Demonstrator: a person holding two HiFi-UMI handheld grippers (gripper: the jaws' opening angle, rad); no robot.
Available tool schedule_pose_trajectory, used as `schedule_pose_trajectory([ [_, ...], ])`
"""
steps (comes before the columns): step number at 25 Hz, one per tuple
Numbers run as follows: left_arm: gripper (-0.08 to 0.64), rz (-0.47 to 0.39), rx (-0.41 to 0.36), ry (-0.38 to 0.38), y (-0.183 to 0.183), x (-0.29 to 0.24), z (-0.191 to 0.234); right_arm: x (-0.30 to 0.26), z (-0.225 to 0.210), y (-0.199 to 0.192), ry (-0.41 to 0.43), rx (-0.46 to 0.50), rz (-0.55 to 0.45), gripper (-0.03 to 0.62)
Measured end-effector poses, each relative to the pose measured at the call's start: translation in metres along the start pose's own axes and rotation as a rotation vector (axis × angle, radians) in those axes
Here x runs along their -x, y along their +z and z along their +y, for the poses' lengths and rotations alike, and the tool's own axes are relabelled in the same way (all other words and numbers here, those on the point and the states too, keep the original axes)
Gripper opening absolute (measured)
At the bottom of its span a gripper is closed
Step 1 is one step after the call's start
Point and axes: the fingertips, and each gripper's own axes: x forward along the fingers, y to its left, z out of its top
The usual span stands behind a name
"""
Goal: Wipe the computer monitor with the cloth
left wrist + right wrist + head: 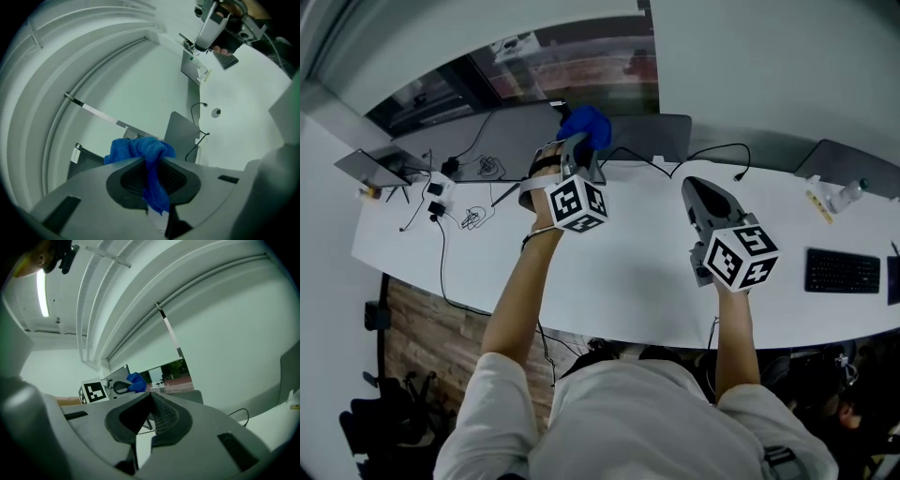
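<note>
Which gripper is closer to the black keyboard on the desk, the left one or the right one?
Right. The right gripper is a little to the left of the keyboard. The left gripper, shut on the blue cloth, is farther left, beyond the right gripper.

Monitor (652,136) at desk (628,272) rear, kbd (842,270) rt.

- From the person's head: looks forward and steeply down on the desk (628,272), with the left gripper (579,148) and right gripper (694,187) both in sight below.
- From the left gripper: sits close behind its own jaws, faces along them past the cloth (143,150) to the wall ahead.
- From the right gripper: sits close behind its own jaws, faces ahead and upward; catches the left gripper and cloth just left of its jaw tips, shared with the head view.
</note>
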Motion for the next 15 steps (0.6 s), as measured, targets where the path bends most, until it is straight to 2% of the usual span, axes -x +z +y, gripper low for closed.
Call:
schedule_pose_trajectory([
  [5,0.074,0.034,0.022,-0.081,-0.016,-0.018,-0.044,-0.008,-0.011,-0.018,-0.016,-0.023,0.031,0.014],
  [15,0.075,0.083,0.153,-0.168,-0.062,-0.057,-0.148,-0.013,-0.024,-0.076,-0.050,-0.030,0.106,0.014],
])
